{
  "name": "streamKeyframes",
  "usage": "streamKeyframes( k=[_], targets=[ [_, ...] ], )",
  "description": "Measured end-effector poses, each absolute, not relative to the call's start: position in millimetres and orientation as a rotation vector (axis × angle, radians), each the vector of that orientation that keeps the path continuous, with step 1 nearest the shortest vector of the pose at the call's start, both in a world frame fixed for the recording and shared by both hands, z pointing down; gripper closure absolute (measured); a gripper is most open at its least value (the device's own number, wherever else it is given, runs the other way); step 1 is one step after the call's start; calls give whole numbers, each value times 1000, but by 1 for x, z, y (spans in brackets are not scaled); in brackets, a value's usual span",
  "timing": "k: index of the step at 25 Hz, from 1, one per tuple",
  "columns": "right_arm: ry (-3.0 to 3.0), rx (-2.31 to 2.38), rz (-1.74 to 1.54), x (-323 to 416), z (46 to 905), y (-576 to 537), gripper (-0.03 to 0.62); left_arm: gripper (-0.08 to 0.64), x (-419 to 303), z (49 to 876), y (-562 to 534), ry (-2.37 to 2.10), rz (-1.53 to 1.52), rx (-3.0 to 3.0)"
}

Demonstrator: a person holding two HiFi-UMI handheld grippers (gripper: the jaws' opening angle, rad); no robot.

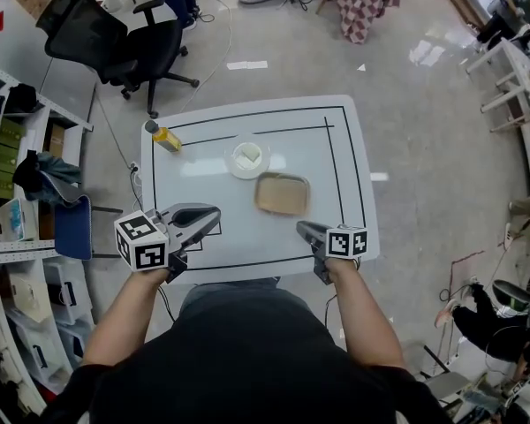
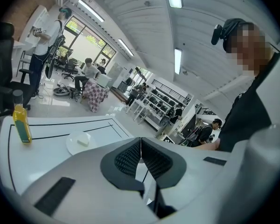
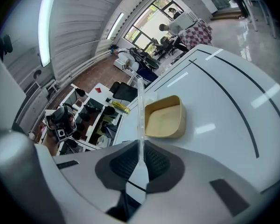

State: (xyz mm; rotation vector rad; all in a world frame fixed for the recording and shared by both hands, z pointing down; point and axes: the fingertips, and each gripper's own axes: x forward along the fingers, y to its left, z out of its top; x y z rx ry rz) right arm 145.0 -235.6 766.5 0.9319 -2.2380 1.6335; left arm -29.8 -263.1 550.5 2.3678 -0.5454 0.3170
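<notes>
On the table [image 1: 340, 162], the plate [image 1: 247, 160] lies at mid-table toward the far side with a block [image 1: 247, 155] on it, the tray [image 1: 282, 193] just before it and to its right, and the bottle [image 1: 166, 138] at the far left corner. The left gripper [image 1: 214, 216] is over the near left edge and the right gripper [image 1: 302, 228] over the near right, a pipette [image 3: 140, 120] between its jaws reaching toward the tray. A chair [image 1: 124, 47] stands beyond the far left corner.

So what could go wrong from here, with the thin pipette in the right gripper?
1. The right gripper pinches the clear pipette only at its flat end; the long thin stem sticks out and might bend or slip if it strikes the beige tray.
2. The bottle of yellow liquid stands close to a corner of the table; a careless sweep might knock it off.
</notes>
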Motion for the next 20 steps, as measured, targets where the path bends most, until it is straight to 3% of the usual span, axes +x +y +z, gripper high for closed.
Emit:
streamKeyframes(
  k=[20],
  targets=[
    [-2269,965,1560,157,743,-209,546,537,-27,532,-231,-545,298,2404]
  ],
)
